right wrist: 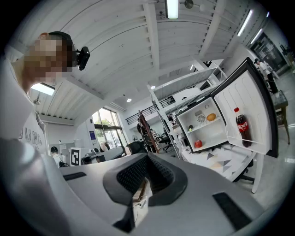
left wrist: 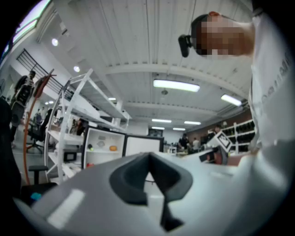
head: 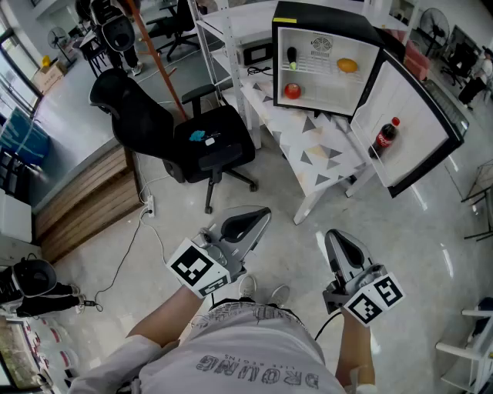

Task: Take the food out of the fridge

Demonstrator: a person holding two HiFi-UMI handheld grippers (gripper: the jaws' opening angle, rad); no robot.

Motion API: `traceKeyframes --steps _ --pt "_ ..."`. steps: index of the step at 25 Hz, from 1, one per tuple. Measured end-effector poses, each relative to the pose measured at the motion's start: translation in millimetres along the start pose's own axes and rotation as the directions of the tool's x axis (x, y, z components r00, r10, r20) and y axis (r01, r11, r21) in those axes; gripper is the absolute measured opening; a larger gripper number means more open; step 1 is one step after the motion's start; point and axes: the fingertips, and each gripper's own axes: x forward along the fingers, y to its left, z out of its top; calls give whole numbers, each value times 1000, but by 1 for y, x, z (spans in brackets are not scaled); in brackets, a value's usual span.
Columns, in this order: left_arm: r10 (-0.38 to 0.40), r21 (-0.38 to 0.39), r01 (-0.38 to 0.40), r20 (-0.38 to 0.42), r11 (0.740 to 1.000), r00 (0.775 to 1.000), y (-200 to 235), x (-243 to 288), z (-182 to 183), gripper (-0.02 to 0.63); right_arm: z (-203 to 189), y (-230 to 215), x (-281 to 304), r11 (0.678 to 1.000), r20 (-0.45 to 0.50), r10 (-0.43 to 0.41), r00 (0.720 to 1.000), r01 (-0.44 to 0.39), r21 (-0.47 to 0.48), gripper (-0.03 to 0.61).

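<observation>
The small fridge (head: 323, 15) stands open on a patterned white table (head: 323, 158) across the room. Its upper shelf holds an orange (head: 347, 65) and a small dark item (head: 293, 55); a red fruit (head: 293, 91) lies on the floor of the fridge. A cola bottle (head: 385, 137) stands in the open door (head: 420, 115). Both grippers are held low near the person's body, far from the fridge. My left gripper (head: 256, 221) is shut and empty, and so is my right gripper (head: 333, 236). The right gripper view shows the orange (right wrist: 211, 117), red fruit (right wrist: 198, 144) and cola bottle (right wrist: 242, 126).
A black office chair (head: 208, 142) stands on the floor to the left of the table, between me and the white shelving (head: 216, 46). A cable (head: 131, 246) runs over the floor at the left. More desks and chairs fill the background.
</observation>
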Motion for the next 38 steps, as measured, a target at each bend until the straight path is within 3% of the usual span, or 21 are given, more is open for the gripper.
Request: traceKeyframes --steps 17,38 --pt "16 2 -16 -7 1000 1000 -6 -1 -2 6 7 -3 -6 1000 35 -16 999 16 -4 2" --pt "54 23 -54 -5 998 999 -60 3 -12 6 0 -13 -54 1000 29 15 999 -15 -8 2"
